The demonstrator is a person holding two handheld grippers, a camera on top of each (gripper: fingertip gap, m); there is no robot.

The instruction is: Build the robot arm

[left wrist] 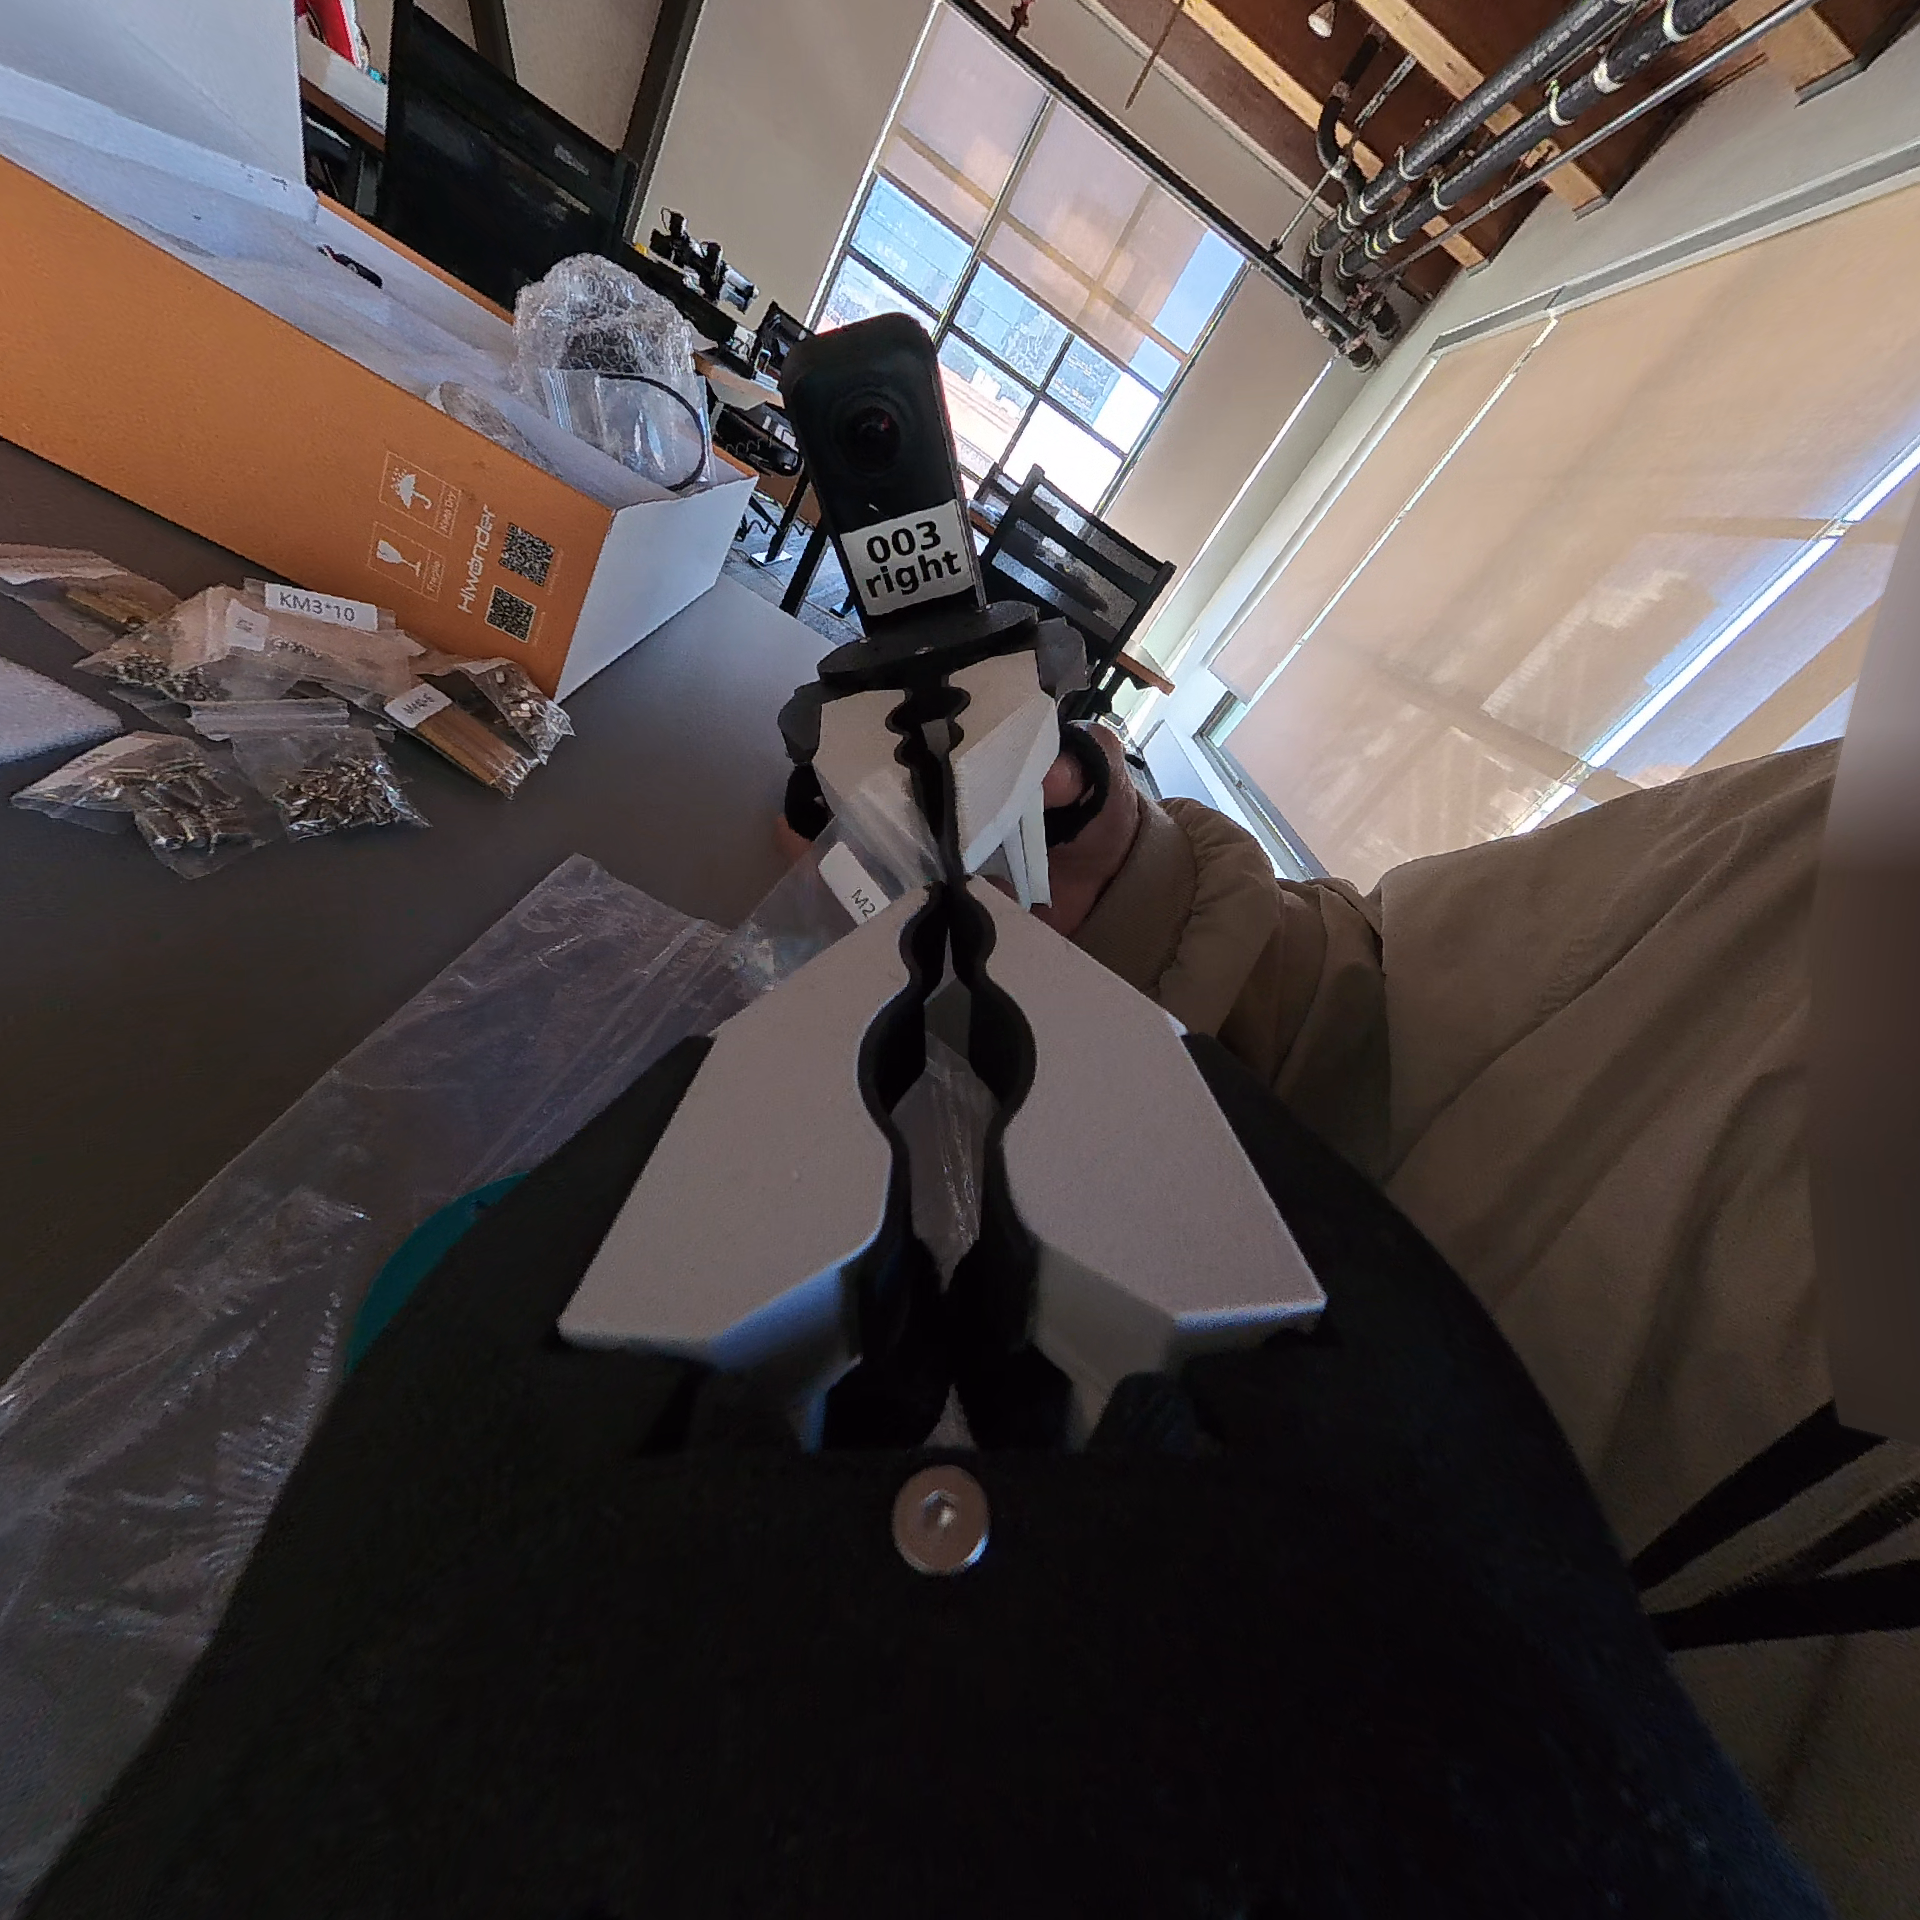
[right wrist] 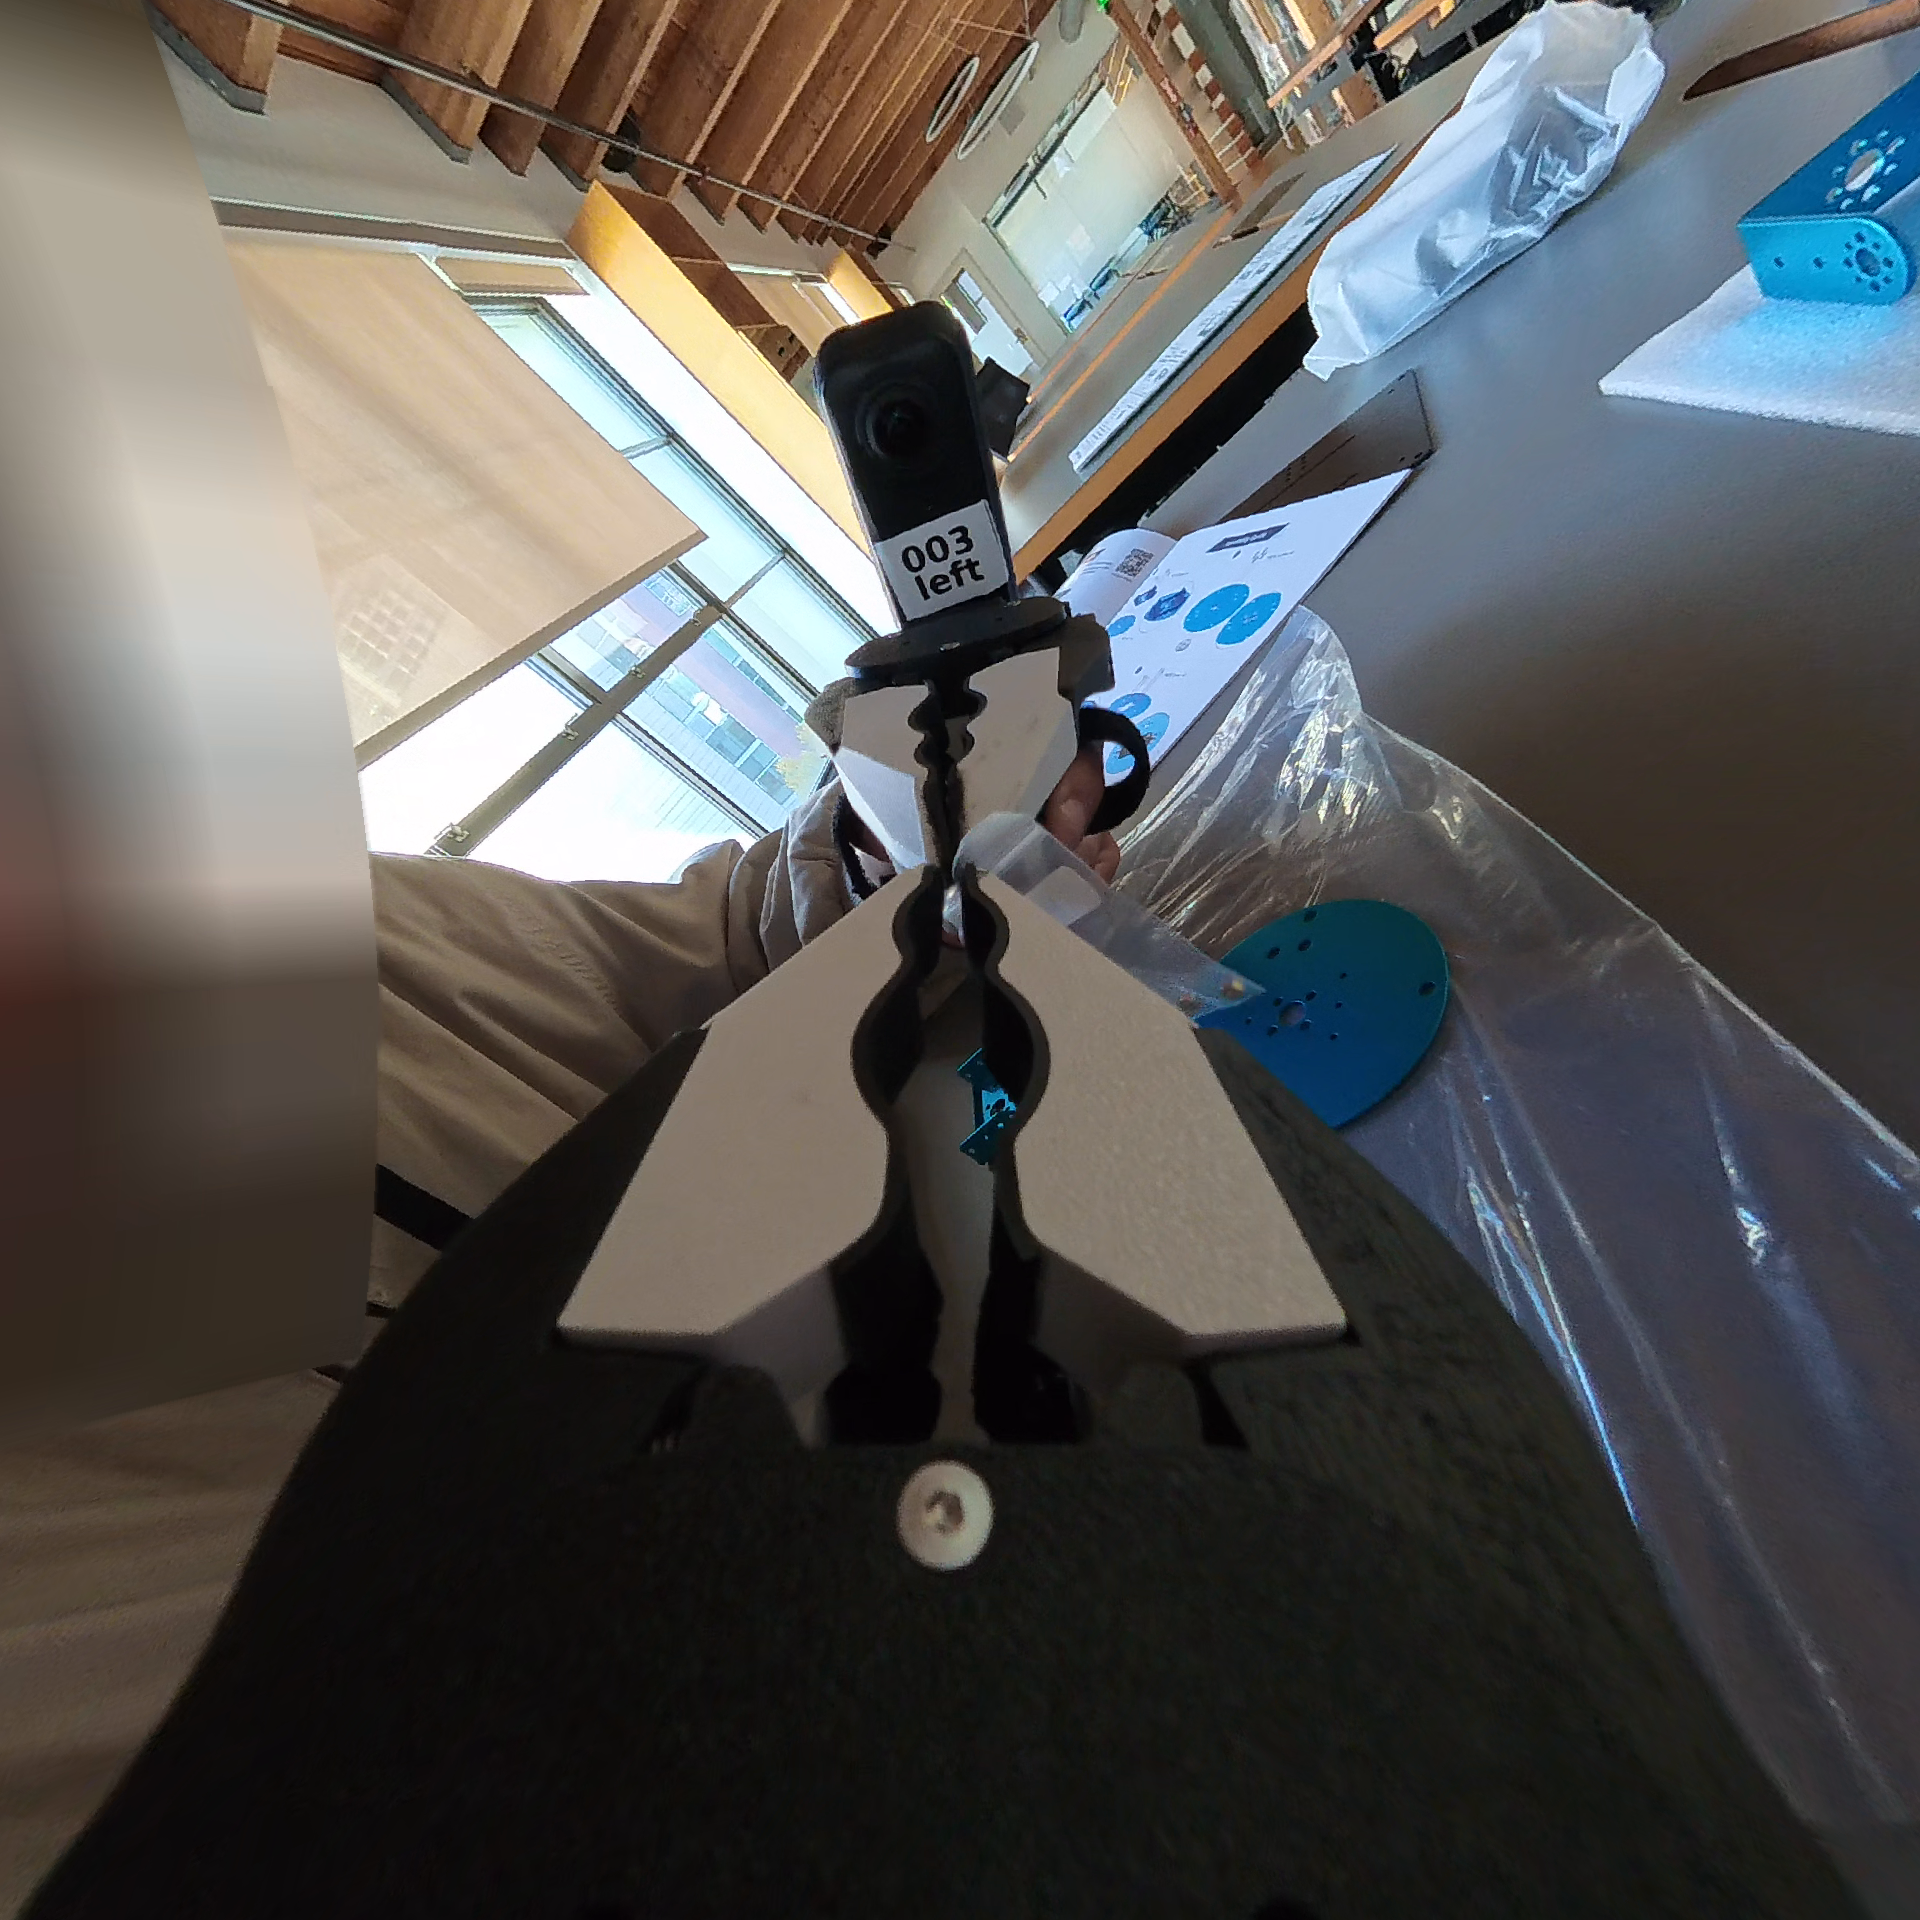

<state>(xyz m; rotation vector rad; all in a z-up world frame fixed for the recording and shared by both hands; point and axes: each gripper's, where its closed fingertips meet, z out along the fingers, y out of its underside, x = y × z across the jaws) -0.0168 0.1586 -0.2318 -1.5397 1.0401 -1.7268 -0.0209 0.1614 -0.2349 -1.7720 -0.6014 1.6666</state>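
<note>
My left gripper [left wrist: 948, 896] and my right gripper [right wrist: 951, 883] face each other tip to tip above a grey table [left wrist: 644, 769]. Both are shut on the same small clear plastic bag [left wrist: 831, 904] with a white label, each pinching it from an opposite side. The bag hangs out sideways [right wrist: 1070, 883] between the tips. In the left wrist view the right gripper [left wrist: 940, 831] shows just beyond my own tips. In the right wrist view the left gripper [right wrist: 940, 831] shows likewise. A small blue bracket [right wrist: 987, 1112] shows through the gap of the right fingers.
A large clear plastic bag [right wrist: 1558, 1039] lies below, with a blue round plate [right wrist: 1340, 997] in it. Several small bags of screws [left wrist: 260, 748] and an orange box [left wrist: 260, 447] lie at the left. A booklet [right wrist: 1278, 551], a blue bracket [right wrist: 1839, 239] on white foam and a beige sleeve [left wrist: 1507, 1039] are nearby. My two grippers' fingertips are within a few centimetres of each other.
</note>
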